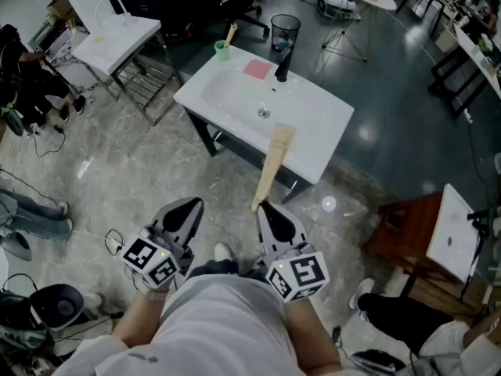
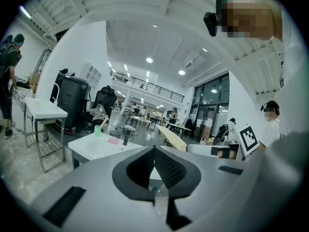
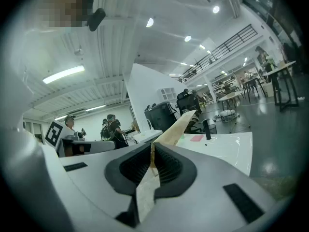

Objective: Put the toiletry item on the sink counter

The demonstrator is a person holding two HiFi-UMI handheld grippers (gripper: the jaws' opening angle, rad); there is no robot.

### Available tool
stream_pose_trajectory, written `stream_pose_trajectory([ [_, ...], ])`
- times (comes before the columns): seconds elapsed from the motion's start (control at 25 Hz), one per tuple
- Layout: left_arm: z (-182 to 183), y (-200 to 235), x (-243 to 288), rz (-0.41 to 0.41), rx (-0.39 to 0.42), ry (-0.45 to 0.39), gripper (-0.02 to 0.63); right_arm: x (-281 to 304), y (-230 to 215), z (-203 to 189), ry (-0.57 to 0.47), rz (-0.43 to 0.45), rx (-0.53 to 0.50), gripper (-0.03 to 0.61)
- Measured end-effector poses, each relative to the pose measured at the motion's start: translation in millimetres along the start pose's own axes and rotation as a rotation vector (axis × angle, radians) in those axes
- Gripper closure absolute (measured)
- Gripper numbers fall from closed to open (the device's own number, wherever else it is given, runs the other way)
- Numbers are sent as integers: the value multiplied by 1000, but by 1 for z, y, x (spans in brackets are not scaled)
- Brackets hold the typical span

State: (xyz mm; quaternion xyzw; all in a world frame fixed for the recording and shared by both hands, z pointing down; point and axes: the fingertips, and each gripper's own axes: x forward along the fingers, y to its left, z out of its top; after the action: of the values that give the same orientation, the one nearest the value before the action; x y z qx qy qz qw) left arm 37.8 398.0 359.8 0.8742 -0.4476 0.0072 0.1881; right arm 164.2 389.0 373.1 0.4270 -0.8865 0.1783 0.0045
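Observation:
A long flat wooden toiletry item (image 1: 274,159) sticks forward from my right gripper (image 1: 270,210), which is shut on its near end. Its wider far end hangs over the front edge of the white sink counter (image 1: 321,135). In the right gripper view the wooden item (image 3: 176,128) runs up and away from between the closed pads of the right gripper (image 3: 152,151). My left gripper (image 1: 186,210) is held beside it at the left, shut and empty. In the left gripper view the left gripper (image 2: 154,151) shows its jaws meeting, with the wooden item (image 2: 173,138) off to the right.
On the counter stand a green cup (image 1: 222,50), a pink pad (image 1: 258,69) and a black faucet (image 1: 282,69). A black mesh bin (image 1: 285,31) is behind it. A second white sink stand (image 1: 117,37) is at the far left, a wooden stool (image 1: 407,225) at the right.

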Motion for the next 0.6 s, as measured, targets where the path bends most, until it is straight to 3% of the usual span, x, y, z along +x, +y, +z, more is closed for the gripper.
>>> stream_pose_trajectory([
  [0.6,-4,58,-43,-37,5,-1,598,39,49,-20,-5,-41,-16,543],
])
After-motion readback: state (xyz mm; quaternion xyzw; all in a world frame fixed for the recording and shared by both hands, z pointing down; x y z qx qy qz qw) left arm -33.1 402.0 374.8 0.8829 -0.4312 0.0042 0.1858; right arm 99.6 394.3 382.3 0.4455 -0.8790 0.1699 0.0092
